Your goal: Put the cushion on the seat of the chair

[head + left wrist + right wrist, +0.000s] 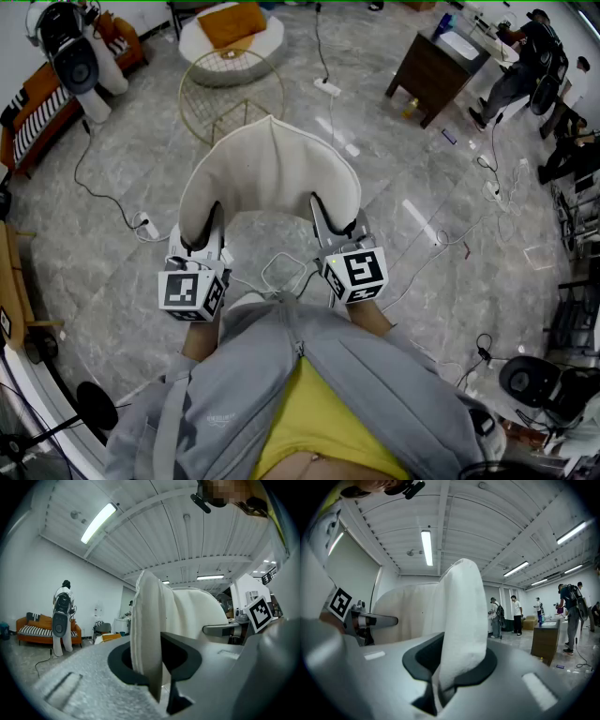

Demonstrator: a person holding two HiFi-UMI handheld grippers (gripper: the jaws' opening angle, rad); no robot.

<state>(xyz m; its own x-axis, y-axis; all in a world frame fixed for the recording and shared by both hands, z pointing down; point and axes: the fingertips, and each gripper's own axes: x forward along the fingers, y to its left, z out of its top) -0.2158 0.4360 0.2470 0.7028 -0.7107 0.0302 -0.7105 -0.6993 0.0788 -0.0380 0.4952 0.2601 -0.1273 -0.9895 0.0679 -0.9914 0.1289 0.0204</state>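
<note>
One grey floor (422,187) lies beneath a cream cushion (270,169), which is held up in the air and bowed into an arch. Its left edge is clamped by the left gripper (202,230), its right edge by the right gripper (334,223). Beyond it, a gold wire frame (232,94) is seen.

The grey marbled floor (412,178) carries a gold wire chair (231,94) left of the upper centre. A round white pouf (232,33) stands at the top edge. A dark wooden cabinet (433,73) stands upper right, an orange sofa (28,117) upper left. A white power strip (327,87) lies between chair and cabinet.
</note>
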